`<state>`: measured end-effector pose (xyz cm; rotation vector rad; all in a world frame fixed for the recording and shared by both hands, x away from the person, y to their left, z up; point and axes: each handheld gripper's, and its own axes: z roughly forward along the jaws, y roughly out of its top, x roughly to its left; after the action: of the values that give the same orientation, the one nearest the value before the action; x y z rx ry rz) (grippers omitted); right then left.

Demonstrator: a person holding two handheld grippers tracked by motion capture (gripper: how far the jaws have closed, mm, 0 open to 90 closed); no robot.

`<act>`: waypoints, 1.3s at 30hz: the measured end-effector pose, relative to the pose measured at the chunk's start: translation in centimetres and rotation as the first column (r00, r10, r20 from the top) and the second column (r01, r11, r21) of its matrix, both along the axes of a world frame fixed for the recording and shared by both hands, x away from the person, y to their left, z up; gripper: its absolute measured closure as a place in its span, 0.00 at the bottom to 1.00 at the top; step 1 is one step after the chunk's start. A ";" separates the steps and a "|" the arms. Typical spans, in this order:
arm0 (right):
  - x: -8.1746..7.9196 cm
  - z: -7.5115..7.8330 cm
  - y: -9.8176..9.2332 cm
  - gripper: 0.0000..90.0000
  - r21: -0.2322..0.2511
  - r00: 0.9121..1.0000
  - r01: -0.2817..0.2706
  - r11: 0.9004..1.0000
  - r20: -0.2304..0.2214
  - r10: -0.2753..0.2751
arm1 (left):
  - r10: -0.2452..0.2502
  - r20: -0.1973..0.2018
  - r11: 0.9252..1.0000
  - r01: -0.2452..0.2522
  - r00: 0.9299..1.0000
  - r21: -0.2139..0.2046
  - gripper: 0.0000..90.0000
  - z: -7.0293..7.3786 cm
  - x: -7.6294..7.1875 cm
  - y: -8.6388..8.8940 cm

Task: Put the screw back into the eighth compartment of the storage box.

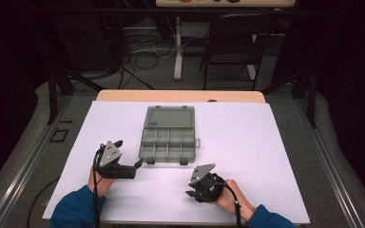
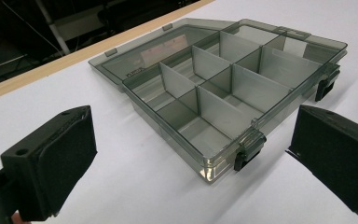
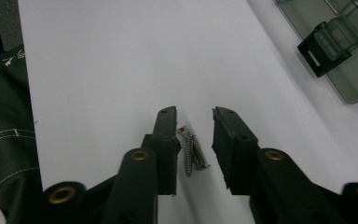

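two screws are lying lengthwise between the right tongs, which are narrowing but not pinching; left tongs are spread.

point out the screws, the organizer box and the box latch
screws (image 3: 192,151), right gripper view, middle of the shafts
organizer box (image 1: 168,142), high view, centre divider
box latch (image 2: 244,156), left gripper view, black clip face

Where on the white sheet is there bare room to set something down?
Bare: the wide strips left and right of the open organizer box, and behind it up to the sheet's far edge. Crowded: the near edge, where the left gripper flanks the box and the right gripper straddles screws.
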<state>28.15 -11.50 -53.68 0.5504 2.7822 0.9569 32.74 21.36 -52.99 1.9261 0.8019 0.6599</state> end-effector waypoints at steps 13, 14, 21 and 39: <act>0.2 -0.5 0.2 1.00 -0.016 1.000 0.000 1.000 0.001 0.000 | 0.000 0.000 1.000 0.000 1.000 0.004 0.00 0.0 0.0 0.0; 0.2 -0.5 0.1 1.00 -0.014 1.000 0.002 1.000 -0.001 -0.002 | 0.002 0.000 1.000 -0.002 1.000 0.003 0.00 0.0 0.0 0.0; 0.2 -0.4 0.1 1.00 -0.012 1.000 0.007 1.000 -0.004 -0.007 | -0.001 -0.001 1.000 0.001 1.000 0.005 0.00 0.0 0.0 0.1; 0.5 -0.6 0.1 0.90 -0.002 0.999 0.025 1.000 -0.041 -0.025 | -0.008 0.001 1.000 0.008 1.000 0.006 0.00 0.1 0.0 0.1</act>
<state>28.60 -11.39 -54.31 0.6091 2.8050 0.9484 32.70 21.47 -52.88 1.9335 0.7921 0.6586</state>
